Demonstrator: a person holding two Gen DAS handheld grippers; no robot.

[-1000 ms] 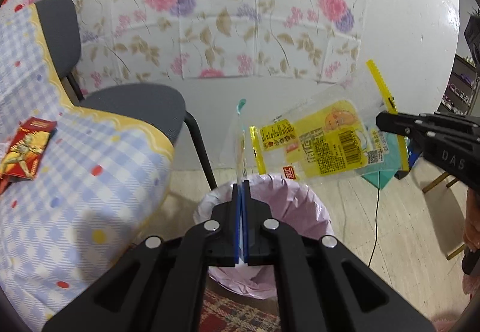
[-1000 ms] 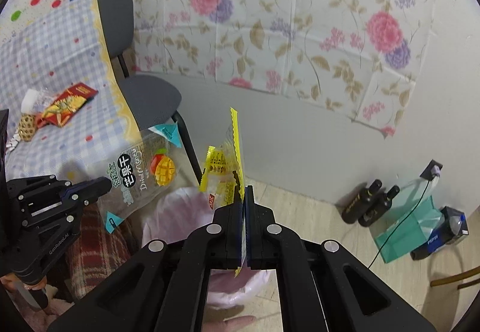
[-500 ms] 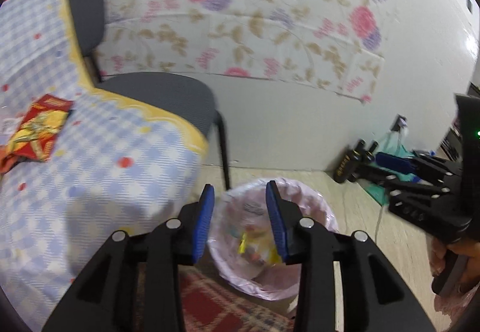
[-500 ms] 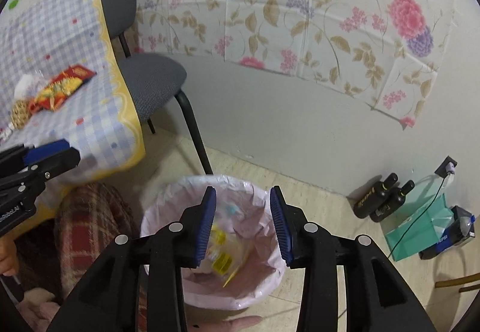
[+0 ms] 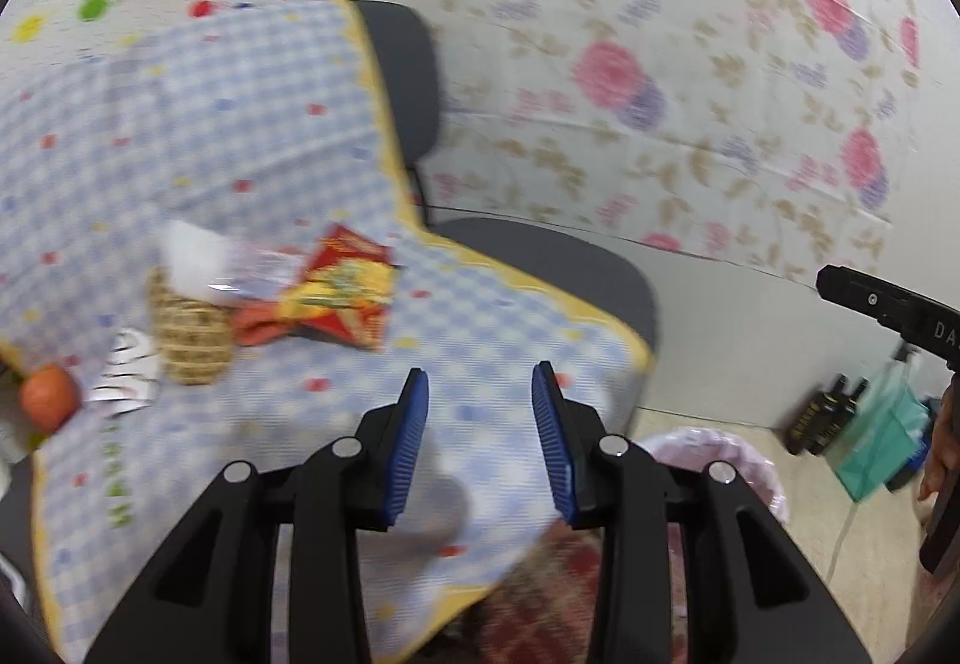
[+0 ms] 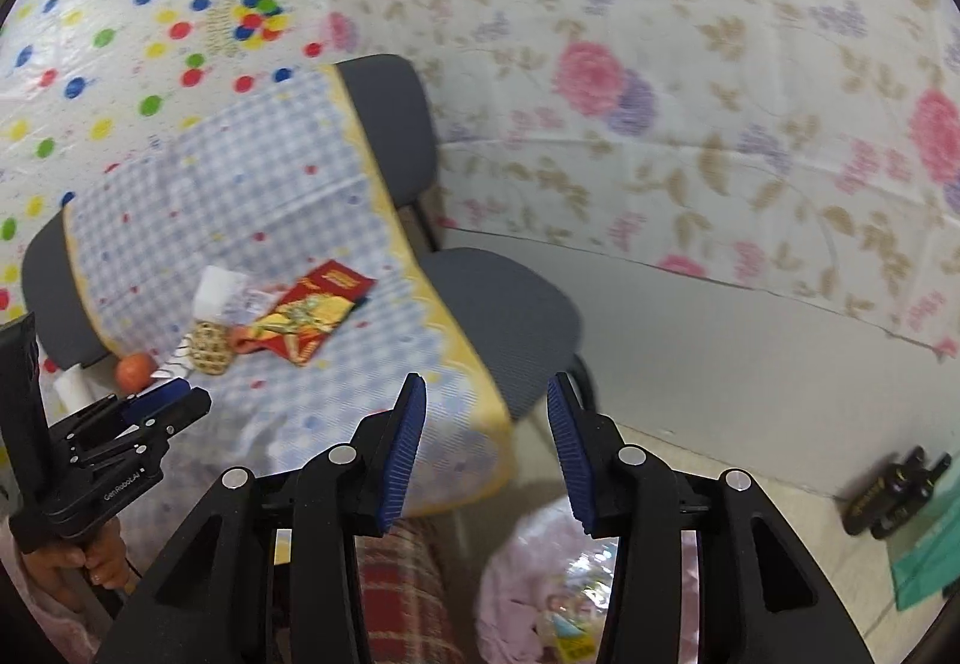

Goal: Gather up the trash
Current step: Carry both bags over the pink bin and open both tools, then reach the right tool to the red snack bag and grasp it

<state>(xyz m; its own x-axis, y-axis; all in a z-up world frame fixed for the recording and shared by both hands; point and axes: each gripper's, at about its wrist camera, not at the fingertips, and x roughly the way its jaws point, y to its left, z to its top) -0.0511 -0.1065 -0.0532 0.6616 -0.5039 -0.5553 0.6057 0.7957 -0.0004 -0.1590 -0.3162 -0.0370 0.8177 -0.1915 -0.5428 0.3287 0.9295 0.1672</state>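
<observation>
A red and yellow snack wrapper (image 5: 342,298) (image 6: 309,313) lies on the blue checked tablecloth (image 5: 210,135), beside a crumpled clear wrapper (image 5: 204,262) and a woven ball (image 5: 189,337). The pink-lined bin (image 5: 738,460) (image 6: 540,586) stands on the floor below the table's corner, with wrappers (image 6: 570,640) inside. My left gripper (image 5: 480,382) (image 6: 174,400) is open and empty above the near part of the cloth. My right gripper (image 6: 483,385) (image 5: 840,287) hovers over the table's corner; its jaws are opening with nothing between them.
A grey chair (image 5: 540,268) (image 6: 498,316) stands against the table's far side. An orange fruit (image 5: 48,397) sits at the cloth's left edge. Dark bottles (image 5: 822,415) and a teal bag (image 5: 876,424) rest by the floral wall. Red plaid fabric (image 6: 402,574) shows beneath the table.
Both grippers were shut on wrappers over the bin, then opened and the wrappers fell in. Since then both have risen and swung left toward the table.
</observation>
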